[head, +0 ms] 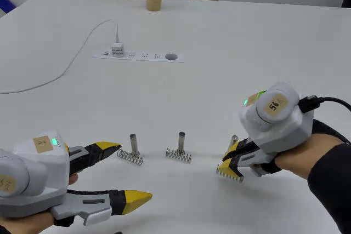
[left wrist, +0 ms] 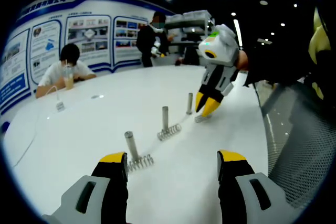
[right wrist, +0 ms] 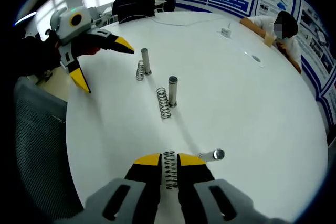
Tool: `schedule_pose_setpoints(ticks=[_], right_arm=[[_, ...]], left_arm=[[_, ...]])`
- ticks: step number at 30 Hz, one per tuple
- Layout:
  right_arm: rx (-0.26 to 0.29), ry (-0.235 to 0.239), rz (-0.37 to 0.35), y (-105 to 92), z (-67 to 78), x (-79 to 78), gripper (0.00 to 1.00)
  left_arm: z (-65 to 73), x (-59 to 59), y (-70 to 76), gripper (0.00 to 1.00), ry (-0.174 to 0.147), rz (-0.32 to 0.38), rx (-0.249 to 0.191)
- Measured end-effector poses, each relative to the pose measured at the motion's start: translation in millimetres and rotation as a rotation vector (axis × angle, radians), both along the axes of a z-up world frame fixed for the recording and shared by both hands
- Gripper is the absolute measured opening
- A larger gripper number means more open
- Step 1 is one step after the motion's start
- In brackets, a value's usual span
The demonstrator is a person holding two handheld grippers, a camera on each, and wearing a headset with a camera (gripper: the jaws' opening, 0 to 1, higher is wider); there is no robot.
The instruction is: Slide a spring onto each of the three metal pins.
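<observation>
Spring (right wrist: pixel 169 171) is sitting clamped in my right gripper (right wrist: pixel 169 159), right of the middle pin (head: pixel 181 141). Second spring (head: pixel 179 155) is lying at that pin's foot. I am holding my left gripper (head: pixel 132 170) spread wide, left of that pin.

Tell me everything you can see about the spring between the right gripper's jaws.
The spring is a small coil of thin silver-grey wire, evenly wound, and it looks like steel. It lies lengthwise between the yellow tips of the right gripper, whose jaws press against its two sides. It sits low over the white table; whether it rests on the surface I cannot tell. It is on no pin yet: the nearest pin stands just beside it, bare.
</observation>
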State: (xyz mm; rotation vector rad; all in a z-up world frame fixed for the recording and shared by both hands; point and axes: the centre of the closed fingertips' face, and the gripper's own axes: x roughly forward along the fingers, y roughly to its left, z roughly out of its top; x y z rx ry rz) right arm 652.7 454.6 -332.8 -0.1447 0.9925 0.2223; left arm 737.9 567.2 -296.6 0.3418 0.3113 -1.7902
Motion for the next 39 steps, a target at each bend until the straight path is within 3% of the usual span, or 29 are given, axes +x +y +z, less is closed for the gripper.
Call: schedule_pose_setpoints(ticks=[15, 27, 39], right_arm=[[-0.029, 0.083, 0.073, 1.3, -14.4, 2.9, 0.12], [-0.038, 0.118, 0.104, 0.0, -20.3, 4.3, 0.12], [-0.019, 0.073, 0.078, 1.0, -11.5, 3.6, 0.12]], left_arm=[[-2.5, 0.0, 0.3, 0.71, 0.003, -0.004, 0.007], [-3.1, 1.8, 0.9, 0.71, 0.002, -0.006, 0.007], [-5.0, 0.7, 2.2, 0.70, 0.001, -0.009, 0.011]])
